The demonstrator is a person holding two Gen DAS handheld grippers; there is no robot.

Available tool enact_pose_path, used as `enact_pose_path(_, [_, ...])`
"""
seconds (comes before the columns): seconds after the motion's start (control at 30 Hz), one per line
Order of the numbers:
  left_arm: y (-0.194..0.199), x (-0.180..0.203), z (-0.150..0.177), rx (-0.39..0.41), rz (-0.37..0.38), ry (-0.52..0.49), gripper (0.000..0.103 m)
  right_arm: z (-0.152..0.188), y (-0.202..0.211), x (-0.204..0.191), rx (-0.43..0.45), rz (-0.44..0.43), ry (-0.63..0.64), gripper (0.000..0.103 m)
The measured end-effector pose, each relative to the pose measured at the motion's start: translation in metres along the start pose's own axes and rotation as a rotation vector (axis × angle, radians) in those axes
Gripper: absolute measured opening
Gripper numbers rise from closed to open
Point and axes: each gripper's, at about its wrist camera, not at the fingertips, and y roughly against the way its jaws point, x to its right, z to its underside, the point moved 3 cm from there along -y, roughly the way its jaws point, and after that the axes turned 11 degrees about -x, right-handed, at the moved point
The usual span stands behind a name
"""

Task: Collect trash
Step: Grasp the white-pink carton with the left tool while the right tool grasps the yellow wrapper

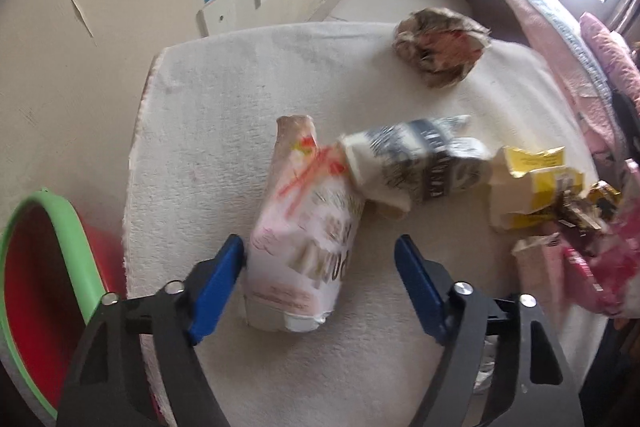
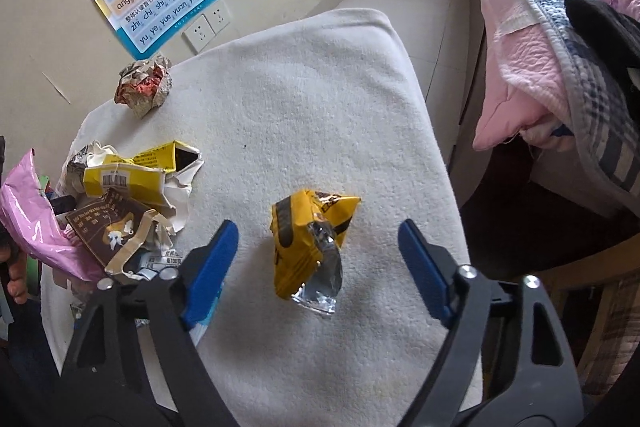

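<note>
Step in hand, by judgement: the approach to two pieces of trash at once, with neither yet gripped.

The left gripper [image 1: 320, 259] stands spread over the pink-and-white snack bag [image 1: 304, 247], which lies between its blue fingers [image 1: 218, 287]. The left finger sits just beside or touching the bag's edge; the right finger stands clear of it. No pinch is evident.

The right gripper [image 2: 314, 247] is likewise spread, with the yellow wrapper [image 2: 308, 247] lying between its fingers and apart from both.

Next move, by judgement: each gripper must close on its item, lift it, and carry it to the red bin with the green rim [image 1: 40, 267], which sits off the white cloth [image 1: 200, 107] to the left gripper's left.

Only the left wrist view shows the bin. Only the right wrist view shows the yellow wrapper clearly and the heap of torn boxes [image 2: 128, 195] to the right gripper's left. A crumpled paper ball [image 1: 440, 51] lies well ahead of both grippers.
</note>
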Motion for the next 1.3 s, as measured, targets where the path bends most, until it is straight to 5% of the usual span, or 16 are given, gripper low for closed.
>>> enact_pose_path(0.07, [-0.003,-0.003,0.001,-0.018,0.002,0.011,0.044,-0.001,-0.003,0.000,-0.005,-0.001,0.007,0.059])
enact_pose_path(0.13, [-0.002,-0.006,0.003,-0.019,0.008,0.034,0.038,-0.001,-0.006,-0.002,-0.017,0.006,0.017,0.042])
enact_pose_path(0.37, [0.004,-0.003,0.021,-0.013,0.036,0.042,0.030,0.002,-0.004,-0.004,-0.008,0.005,0.029,0.021])
enact_pose_path(1.3, [0.089,0.010,0.113,0.145,0.159,0.055,0.030,0.041,0.095,-0.061,0.109,-0.036,0.092,0.022])
